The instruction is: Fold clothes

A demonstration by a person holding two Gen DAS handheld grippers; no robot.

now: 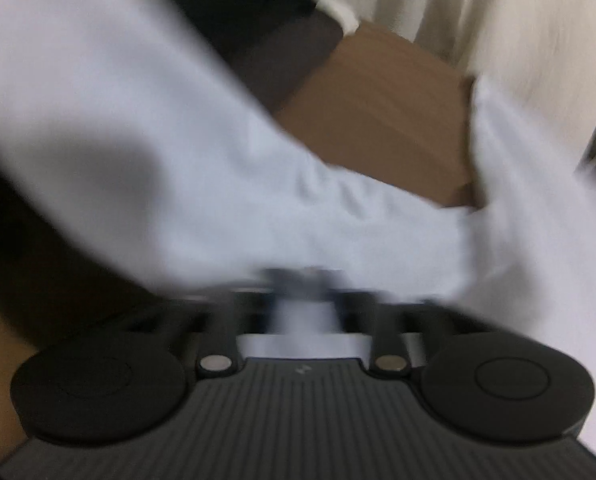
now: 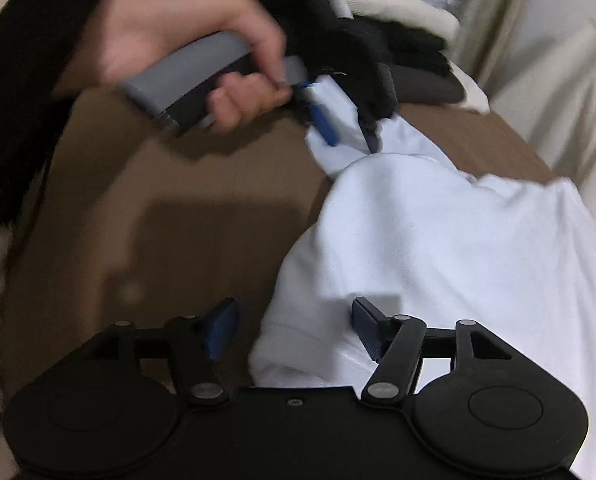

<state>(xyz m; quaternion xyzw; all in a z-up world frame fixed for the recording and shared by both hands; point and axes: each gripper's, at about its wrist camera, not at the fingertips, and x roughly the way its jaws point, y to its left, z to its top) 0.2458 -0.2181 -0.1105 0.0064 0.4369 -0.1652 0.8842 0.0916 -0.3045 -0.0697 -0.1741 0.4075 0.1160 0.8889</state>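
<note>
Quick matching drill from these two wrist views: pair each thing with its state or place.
Things:
1. left tool
2. right tool
3. pale blue cloth garment
4. dark folded clothes pile

States:
A. open, fingers apart
B. stacked at the far end of the brown surface
C. clamped on fabric
D. draped, one end lifted

Pairs: 1-C, 2-A, 3-D, 4-B

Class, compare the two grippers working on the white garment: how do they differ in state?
The left gripper is shut on the white garment, lifting an end; the right gripper is open, gripping nothing. The left is up over the brown surface; the right sits low at the garment's edge. Both have blue-padded fingers.
</note>
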